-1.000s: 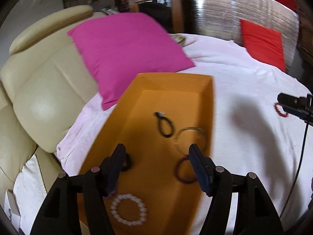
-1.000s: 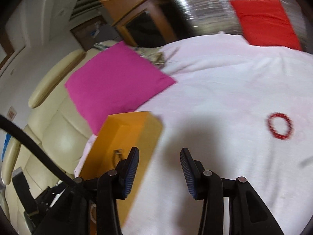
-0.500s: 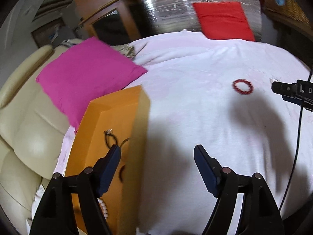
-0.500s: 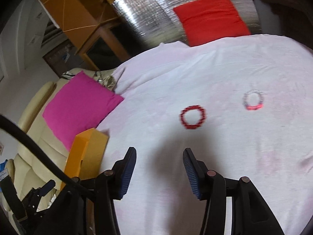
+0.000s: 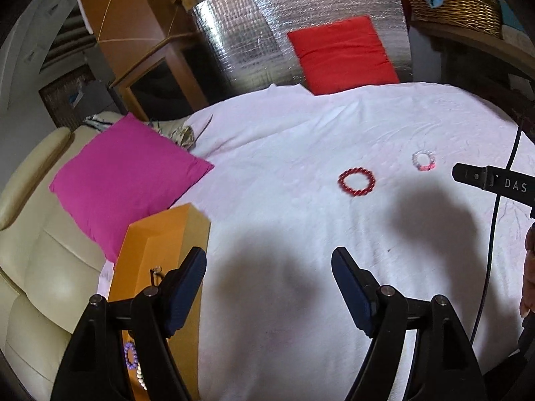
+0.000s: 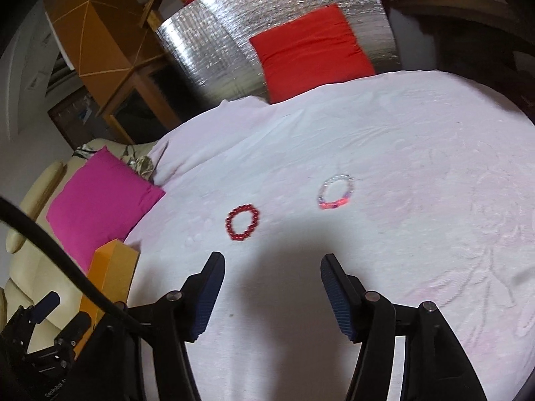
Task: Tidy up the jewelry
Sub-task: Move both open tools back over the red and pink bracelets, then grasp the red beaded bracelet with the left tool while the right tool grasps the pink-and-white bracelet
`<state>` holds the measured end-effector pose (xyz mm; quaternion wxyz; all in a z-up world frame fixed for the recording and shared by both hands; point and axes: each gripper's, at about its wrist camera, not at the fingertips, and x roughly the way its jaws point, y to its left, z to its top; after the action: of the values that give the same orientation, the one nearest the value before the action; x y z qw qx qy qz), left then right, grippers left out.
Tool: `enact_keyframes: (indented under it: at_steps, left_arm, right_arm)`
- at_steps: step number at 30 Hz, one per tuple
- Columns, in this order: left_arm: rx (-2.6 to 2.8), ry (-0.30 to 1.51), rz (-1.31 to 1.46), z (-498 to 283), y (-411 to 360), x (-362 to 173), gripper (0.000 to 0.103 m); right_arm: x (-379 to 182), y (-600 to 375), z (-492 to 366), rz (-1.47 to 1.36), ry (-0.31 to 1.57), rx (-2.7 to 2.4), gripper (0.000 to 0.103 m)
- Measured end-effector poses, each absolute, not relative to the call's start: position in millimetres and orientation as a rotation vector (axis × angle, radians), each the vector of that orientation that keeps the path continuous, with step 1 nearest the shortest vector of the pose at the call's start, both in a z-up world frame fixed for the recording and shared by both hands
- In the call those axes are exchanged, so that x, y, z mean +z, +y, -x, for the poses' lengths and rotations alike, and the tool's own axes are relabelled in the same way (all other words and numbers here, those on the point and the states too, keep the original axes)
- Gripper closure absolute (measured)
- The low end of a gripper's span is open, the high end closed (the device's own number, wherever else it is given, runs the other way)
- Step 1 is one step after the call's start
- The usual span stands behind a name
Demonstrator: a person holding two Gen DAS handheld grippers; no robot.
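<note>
A red bead bracelet (image 5: 356, 182) lies flat on the white sheet; it also shows in the right wrist view (image 6: 243, 222). A clear and pink bracelet (image 5: 424, 161) lies a little beyond it, also in the right wrist view (image 6: 335, 191). An orange box (image 5: 160, 250) at the left holds several bracelets, among them a purple one (image 5: 131, 354). My left gripper (image 5: 269, 284) is open and empty above the sheet beside the box. My right gripper (image 6: 272, 285) is open and empty, just short of the two bracelets.
A magenta pillow (image 5: 127, 180) lies on the cream sofa (image 5: 36, 260) at the left. A red cushion (image 5: 341, 53) leans on a silver foil panel (image 5: 267, 33) at the back. A wicker basket (image 5: 451, 0) stands at the far right. A black cable (image 5: 495, 234) hangs at the right.
Both grippers have swung right, away from the orange box and toward the bracelets on the sheet. The clear and pink bracelet has come into the left view. Both stay open.
</note>
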<state>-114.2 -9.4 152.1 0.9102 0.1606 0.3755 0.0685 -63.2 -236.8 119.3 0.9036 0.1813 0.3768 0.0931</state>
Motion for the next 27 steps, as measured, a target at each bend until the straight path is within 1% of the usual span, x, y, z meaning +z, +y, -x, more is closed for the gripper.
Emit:
enact_keyframes:
  at_steps: [15,27]
  left_arm:
    - [0.092,0.768,-0.381,94.5,-51.0,149.8,0.025]
    - [0.086,0.822,-0.359,57.8,-59.6,123.0,0.025]
  right_arm:
    - [119.9,-284.0,62.6,-0.474,0.765,0.131,0.039]
    - [110.2,-308.0,43.7,-0.53,0.775,0.085,0.039]
